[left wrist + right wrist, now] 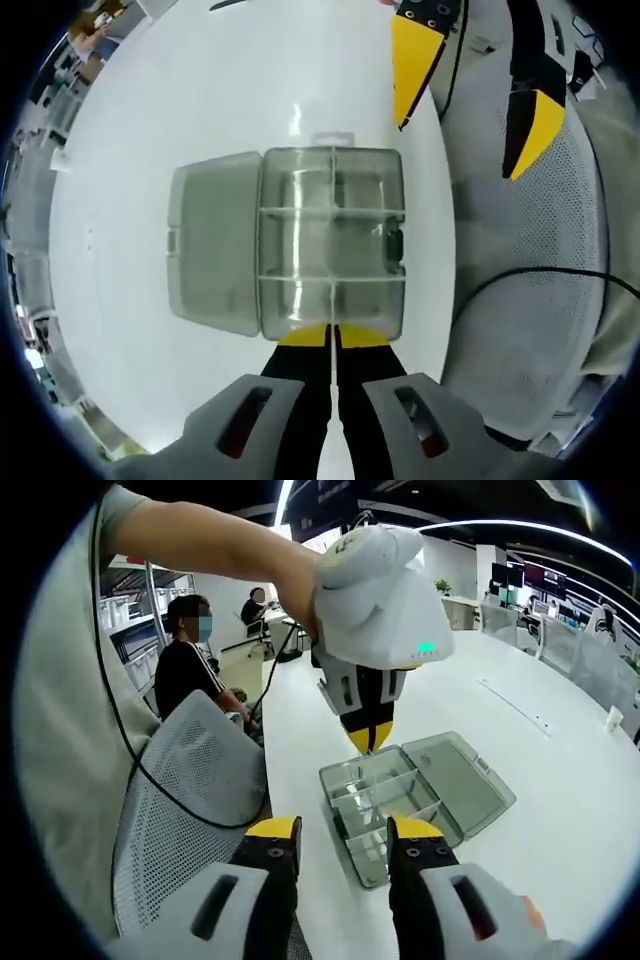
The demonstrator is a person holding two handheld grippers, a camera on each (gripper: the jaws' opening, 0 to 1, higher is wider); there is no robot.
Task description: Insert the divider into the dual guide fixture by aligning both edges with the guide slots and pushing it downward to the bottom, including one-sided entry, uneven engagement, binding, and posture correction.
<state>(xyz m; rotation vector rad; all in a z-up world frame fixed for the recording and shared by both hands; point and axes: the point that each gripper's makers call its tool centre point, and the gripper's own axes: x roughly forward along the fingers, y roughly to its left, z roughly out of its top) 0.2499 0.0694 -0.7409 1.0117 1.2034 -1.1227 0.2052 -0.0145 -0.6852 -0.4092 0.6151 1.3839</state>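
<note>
Left gripper view first: the left gripper (333,336) rises from six o'clock with its yellow tips nearly together, clenched on a thin clear divider (331,300) that runs edge-on toward twelve o'clock across the fixture (333,240), a clear compartmented box on the white table (200,90). The box's hinged lid (215,243) lies flat open at nine o'clock of the box. Two cross walls already stand in the box; the held divider looks to cross them along the centre line, though how deep it sits cannot be told from this angle. At one o'clock the right gripper (470,110) hangs well apart from the box, its yellow tips spread, above a grey mesh chair (520,300).

Right gripper view: the right gripper (345,840) comes up from six o'clock, released and grasping nothing. Beyond it the box sits at centre, lid to three o'clock. The left gripper comes down on the box's ten o'clock end, held by a person's hand (300,580). Seated people show at ten o'clock.

By my reading, the divider is entered in its slots but not proven seated; the push to the bottom and any tilt correction remain.
</note>
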